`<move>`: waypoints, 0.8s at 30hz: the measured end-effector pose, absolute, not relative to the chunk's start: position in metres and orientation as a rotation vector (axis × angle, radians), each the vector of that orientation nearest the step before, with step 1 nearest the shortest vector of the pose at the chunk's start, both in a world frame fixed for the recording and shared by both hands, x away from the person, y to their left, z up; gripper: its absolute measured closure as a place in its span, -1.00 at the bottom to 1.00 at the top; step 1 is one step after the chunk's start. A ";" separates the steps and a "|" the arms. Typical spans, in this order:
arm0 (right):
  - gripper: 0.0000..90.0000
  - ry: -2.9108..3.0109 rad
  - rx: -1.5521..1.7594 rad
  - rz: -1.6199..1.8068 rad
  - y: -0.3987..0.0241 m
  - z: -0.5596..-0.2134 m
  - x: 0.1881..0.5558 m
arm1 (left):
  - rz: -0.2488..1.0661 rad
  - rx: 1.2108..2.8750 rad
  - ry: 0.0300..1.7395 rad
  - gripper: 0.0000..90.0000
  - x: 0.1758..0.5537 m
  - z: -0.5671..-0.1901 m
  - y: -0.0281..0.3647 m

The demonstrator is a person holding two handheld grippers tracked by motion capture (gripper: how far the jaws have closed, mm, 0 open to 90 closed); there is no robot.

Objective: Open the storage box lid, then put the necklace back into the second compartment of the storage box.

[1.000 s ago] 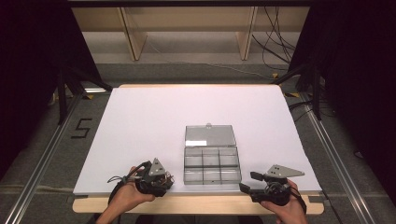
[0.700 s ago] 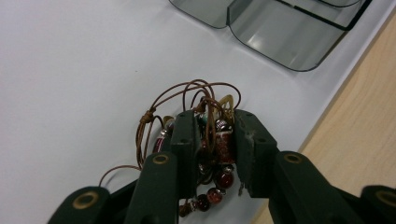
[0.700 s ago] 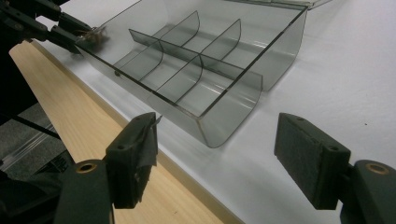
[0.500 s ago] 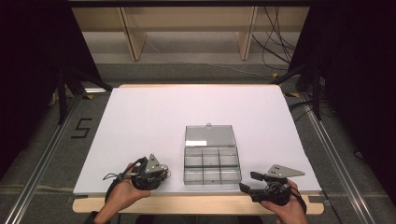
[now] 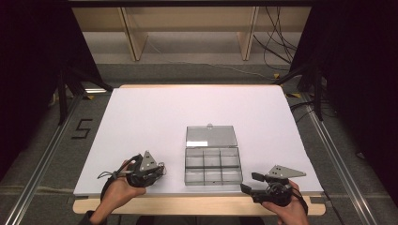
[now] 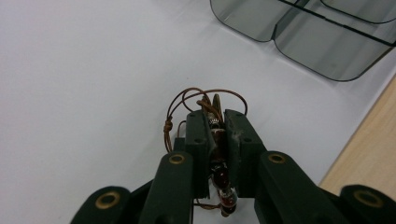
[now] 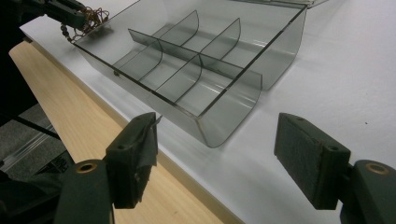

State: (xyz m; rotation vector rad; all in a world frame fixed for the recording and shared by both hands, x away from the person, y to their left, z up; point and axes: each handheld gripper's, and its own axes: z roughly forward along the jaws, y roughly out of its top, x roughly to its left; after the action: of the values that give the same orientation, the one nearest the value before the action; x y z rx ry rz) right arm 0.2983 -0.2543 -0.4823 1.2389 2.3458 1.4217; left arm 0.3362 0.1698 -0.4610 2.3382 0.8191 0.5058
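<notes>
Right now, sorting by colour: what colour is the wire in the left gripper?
Coppery brown wire, clearest in the left gripper view.

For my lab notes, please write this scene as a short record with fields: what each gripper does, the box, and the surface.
left gripper: its jaws have just been closing and now pinch a tangle of thin brown cord with beads, left of the box
right gripper: jaws open, nothing between them, at the box's near right corner
box: clear grey plastic, divided into compartments that look empty, lid folded back flat
surface: white sheet on a wooden table

Glossy smoky plastic box (image 5: 213, 161), coppery wire (image 6: 187, 100), seemingly matt white table (image 5: 155, 117).
</notes>
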 end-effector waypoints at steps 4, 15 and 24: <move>-0.31 2.338 1.183 1.389 -0.257 -0.482 0.300 | 0.525 2.338 0.808 0.77 0.339 -0.461 0.174; -0.31 2.336 1.180 1.398 -0.257 -0.482 0.301 | 0.476 2.308 0.803 0.77 0.340 -0.455 0.177; -0.31 2.350 1.231 1.419 -0.254 -0.480 0.300 | 0.439 2.267 0.815 0.77 0.342 -0.440 0.178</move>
State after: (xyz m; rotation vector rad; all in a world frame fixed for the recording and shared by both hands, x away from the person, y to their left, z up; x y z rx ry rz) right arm 0.2998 -0.2544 -0.4804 1.2310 2.3500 1.4191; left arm 0.3419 0.1778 -0.4395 2.2675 0.8153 0.4394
